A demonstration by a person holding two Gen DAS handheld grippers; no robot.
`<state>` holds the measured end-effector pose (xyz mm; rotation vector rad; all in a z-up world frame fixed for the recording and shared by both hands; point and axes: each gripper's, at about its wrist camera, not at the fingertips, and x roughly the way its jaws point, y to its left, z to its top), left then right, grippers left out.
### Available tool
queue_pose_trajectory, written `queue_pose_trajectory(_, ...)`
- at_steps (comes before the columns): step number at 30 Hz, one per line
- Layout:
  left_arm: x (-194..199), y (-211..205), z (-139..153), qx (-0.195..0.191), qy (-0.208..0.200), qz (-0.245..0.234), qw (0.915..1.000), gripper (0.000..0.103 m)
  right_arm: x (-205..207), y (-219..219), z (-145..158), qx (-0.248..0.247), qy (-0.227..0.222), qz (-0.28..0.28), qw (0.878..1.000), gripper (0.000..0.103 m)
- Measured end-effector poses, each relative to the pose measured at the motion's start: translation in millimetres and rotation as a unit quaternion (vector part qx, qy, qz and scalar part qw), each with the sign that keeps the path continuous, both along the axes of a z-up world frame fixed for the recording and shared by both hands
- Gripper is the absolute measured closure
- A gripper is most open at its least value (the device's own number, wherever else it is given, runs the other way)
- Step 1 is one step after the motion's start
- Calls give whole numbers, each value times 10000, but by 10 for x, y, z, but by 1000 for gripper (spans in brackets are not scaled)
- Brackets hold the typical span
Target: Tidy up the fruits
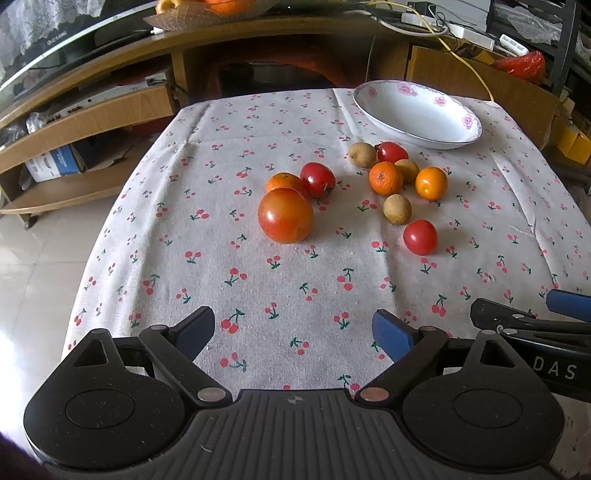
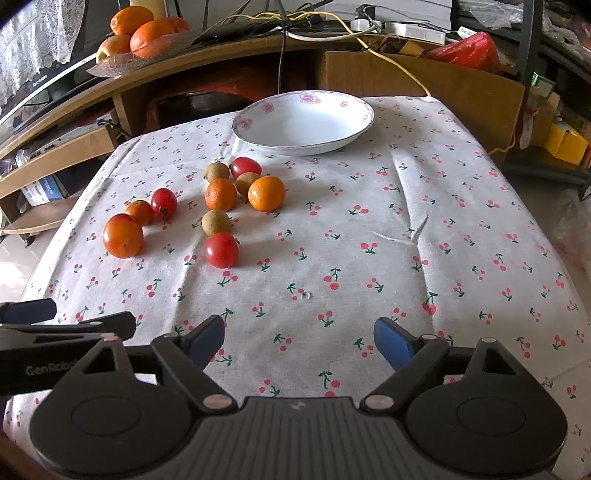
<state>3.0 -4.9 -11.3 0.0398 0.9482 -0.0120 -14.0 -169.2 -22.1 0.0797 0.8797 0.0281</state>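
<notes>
Loose fruit lies on a cherry-print tablecloth [image 1: 258,288]. A big orange-red tomato [image 1: 285,215] sits beside a small orange [image 1: 282,182] and a red tomato [image 1: 317,179]. Farther right are several small oranges, brown longans and red tomatoes, the nearest a red tomato [image 1: 420,237] [image 2: 221,249]. An empty white bowl [image 1: 417,112] [image 2: 303,121] with pink flowers stands at the back. My left gripper [image 1: 293,332] is open over bare cloth near the front edge. My right gripper [image 2: 299,341] is open too, well short of the fruit, with nothing between its fingers.
Behind the table a wooden desk [image 2: 207,51] carries a dish of oranges [image 2: 142,33], cables and a power strip [image 2: 402,27]. A cardboard box [image 2: 424,79] stands at the back right. Tiled floor [image 1: 33,266] lies left of the table. Each gripper shows at the edge of the other's view.
</notes>
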Motion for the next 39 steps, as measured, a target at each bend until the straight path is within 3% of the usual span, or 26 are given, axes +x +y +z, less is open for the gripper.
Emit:
queue_pose_trajectory(15, 171, 87, 4, 136, -113, 163, 9997, 10, 259, 131, 6, -15, -103, 410, 9991, 27)
queue_pose_trajectory(24, 329, 132, -48, 315, -105, 195, 9993, 11, 570, 258, -40, -31, -133, 951, 9954, 30)
queue_pose_trajectory(28, 358, 108, -75, 251, -57, 61, 9997, 11, 661, 287, -93, -15, -65, 1145, 9934, 44)
queue_pose_trajectory(31, 356, 46, -81, 522, -162, -50, 9985, 10, 699, 352, -134, -226, -103, 1307, 9911, 50)
queue_pose_trajectory(33, 376, 44, -94, 461, -127, -72, 9988, 10, 699, 367, -135, -292, -150, 1366, 9901, 56)
queue_pose_trajectory(39, 407, 20, -109, 417, -110, -131, 9990, 9, 720, 333, -132, -82, -151, 1444, 9894, 70)
